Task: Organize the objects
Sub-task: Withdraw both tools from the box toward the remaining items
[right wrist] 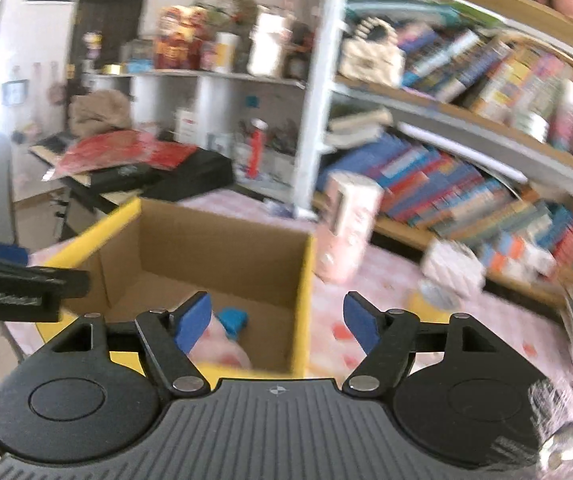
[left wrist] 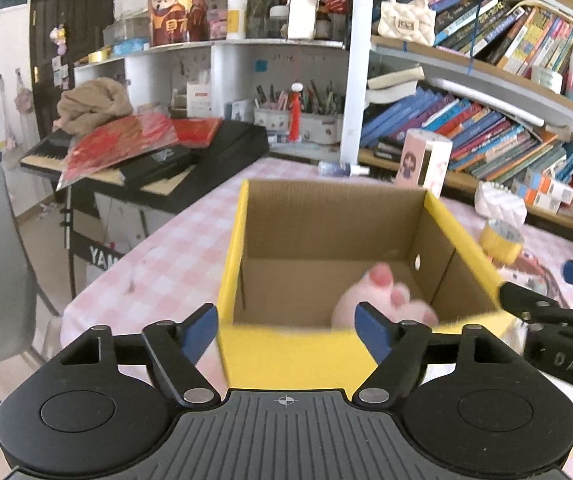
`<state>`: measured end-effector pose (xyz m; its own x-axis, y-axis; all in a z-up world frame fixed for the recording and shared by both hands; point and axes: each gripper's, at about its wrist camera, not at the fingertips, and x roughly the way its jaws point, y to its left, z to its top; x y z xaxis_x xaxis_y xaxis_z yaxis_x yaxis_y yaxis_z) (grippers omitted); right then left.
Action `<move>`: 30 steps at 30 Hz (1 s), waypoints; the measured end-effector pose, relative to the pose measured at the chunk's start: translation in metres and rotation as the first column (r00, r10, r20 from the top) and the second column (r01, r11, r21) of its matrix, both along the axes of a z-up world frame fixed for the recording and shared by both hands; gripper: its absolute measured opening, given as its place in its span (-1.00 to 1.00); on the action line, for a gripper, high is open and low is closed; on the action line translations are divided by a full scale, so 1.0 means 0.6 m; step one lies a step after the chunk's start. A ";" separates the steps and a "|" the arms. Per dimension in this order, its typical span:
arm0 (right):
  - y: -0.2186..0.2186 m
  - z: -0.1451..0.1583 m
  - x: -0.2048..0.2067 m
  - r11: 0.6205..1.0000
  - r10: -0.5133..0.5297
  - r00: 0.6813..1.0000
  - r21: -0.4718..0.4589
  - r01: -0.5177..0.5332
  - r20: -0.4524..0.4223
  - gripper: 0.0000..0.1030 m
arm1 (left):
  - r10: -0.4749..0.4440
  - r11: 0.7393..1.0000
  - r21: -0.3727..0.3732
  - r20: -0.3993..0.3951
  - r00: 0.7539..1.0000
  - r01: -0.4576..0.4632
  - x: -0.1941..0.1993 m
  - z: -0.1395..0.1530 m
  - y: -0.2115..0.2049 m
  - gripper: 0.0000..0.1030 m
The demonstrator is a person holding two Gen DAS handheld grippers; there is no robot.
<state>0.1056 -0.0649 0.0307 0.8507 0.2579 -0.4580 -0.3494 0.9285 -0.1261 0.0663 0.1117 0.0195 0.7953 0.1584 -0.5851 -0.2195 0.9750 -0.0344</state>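
Hovering L gripper [left wrist: 286,330] wide open, empty | R gripper [right wrist: 280,322] same | pink toy [left wrist: 370,300] in box [left wrist: 286,354] below

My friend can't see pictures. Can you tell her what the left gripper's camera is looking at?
An open cardboard box with yellow outer walls sits on a pink-and-white checked tablecloth, with a soft pink plush toy lying inside it. The left gripper is open just in front of the box, and the right gripper reaches in from the right. Crowded bookshelves stand behind.
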 end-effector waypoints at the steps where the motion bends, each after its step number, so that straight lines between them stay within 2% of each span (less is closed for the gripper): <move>1: -0.006 -0.005 -0.009 1.000 -0.031 0.999 -0.001 0.031 -0.020 0.41 | 0.000 1.000 0.002 -0.008 1.000 0.000 -0.008 -0.004 -0.001 0.54; 5: -0.027 -0.026 -0.044 0.993 -0.116 0.988 0.006 0.117 -0.105 0.42 | -0.007 1.000 -0.006 -0.046 0.999 0.006 -0.039 -0.019 -0.006 0.55; 8: -0.034 -0.041 -0.068 0.989 -0.144 0.979 -0.001 0.145 -0.142 0.44 | -0.017 1.000 -0.009 -0.066 0.998 0.017 -0.060 -0.029 -0.010 0.61; 21: -0.049 -0.062 -0.145 0.984 -0.178 0.966 -0.014 0.179 -0.189 0.59 | -0.105 0.994 -0.012 -0.108 0.989 0.104 -0.107 -0.049 -0.041 0.65; 30: -0.086 -0.079 -0.183 0.965 -0.259 0.937 -0.035 0.258 -0.236 0.65 | -0.210 0.978 -0.027 -0.150 0.966 0.208 -0.116 -0.067 -0.084 0.65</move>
